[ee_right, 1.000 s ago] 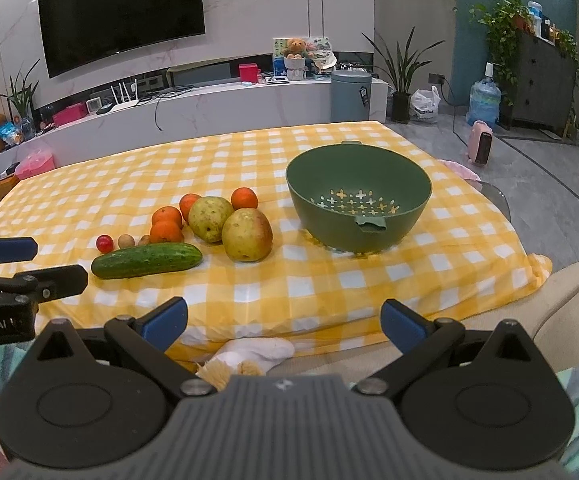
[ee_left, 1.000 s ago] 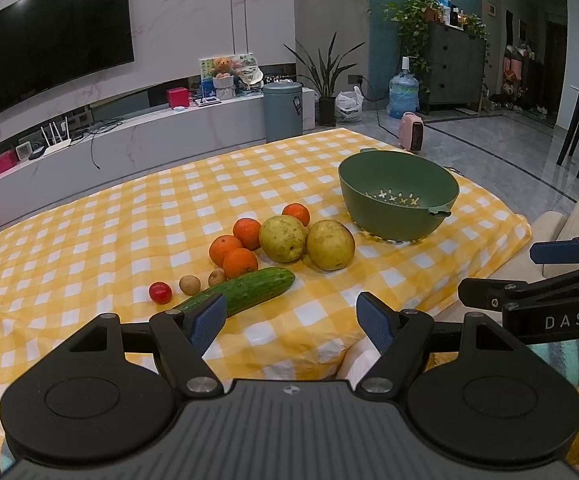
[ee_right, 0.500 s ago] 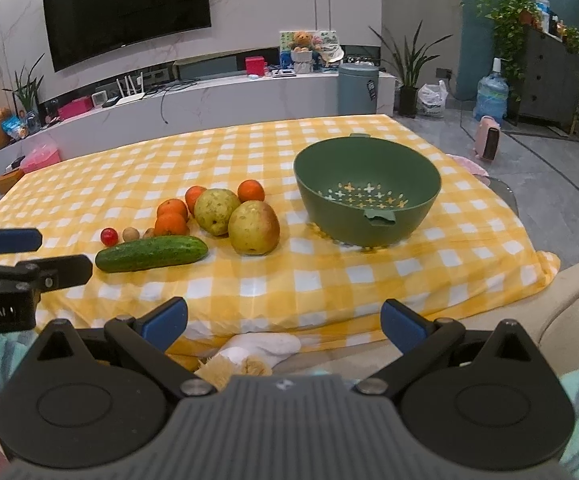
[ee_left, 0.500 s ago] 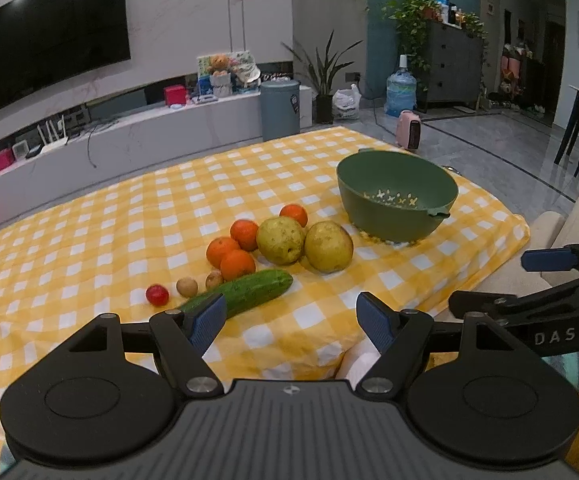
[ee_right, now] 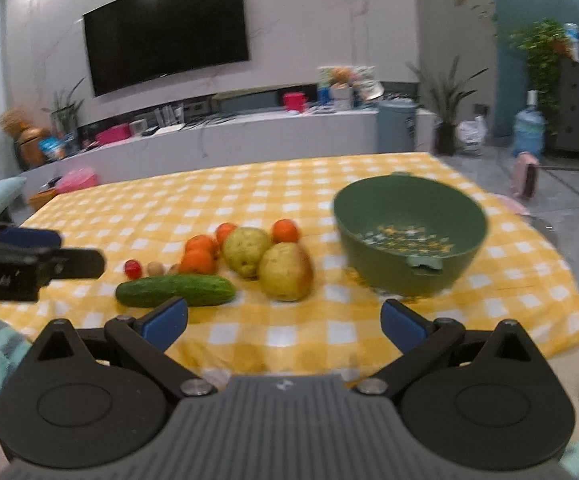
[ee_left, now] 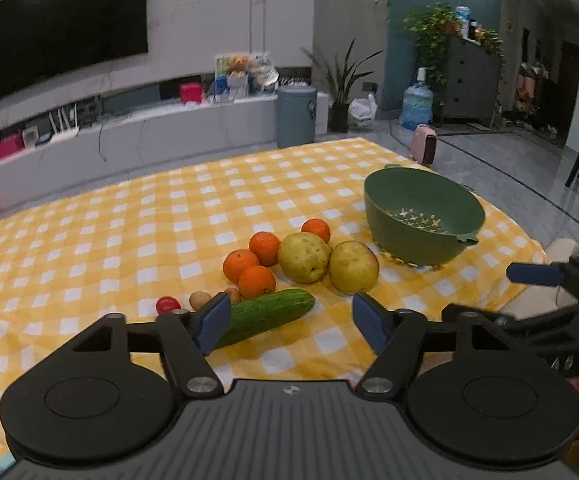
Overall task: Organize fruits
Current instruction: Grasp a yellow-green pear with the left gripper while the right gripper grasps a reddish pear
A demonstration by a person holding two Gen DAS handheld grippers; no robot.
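Note:
On the yellow checked tablecloth (ee_left: 137,232) lies a cucumber (ee_left: 265,314) (ee_right: 175,290), with several oranges (ee_left: 249,268) (ee_right: 199,254), two yellow-green pears (ee_left: 353,266) (ee_right: 285,272), a small red fruit (ee_left: 167,304) (ee_right: 132,269) and small brown fruits (ee_left: 199,300) behind it. A green colander bowl (ee_left: 423,220) (ee_right: 409,236) stands to the right, holding no fruit. My left gripper (ee_left: 293,322) hovers just before the cucumber, its jaws closing with nothing between them. My right gripper (ee_right: 285,326) is open and empty near the table's front edge.
A white TV bench (ee_right: 217,140) with a wall-mounted TV (ee_right: 165,30) runs behind the table. A grey bin (ee_left: 295,116), plants, a water bottle (ee_left: 417,110) and a dark cabinet stand at the back right. A pale sofa edge (ee_left: 569,246) lies right of the table.
Both grippers have moved nearer the table; fruit and bowl look larger. The left jaws have narrowed a little. The right view has swung slightly left. No fruit has moved.

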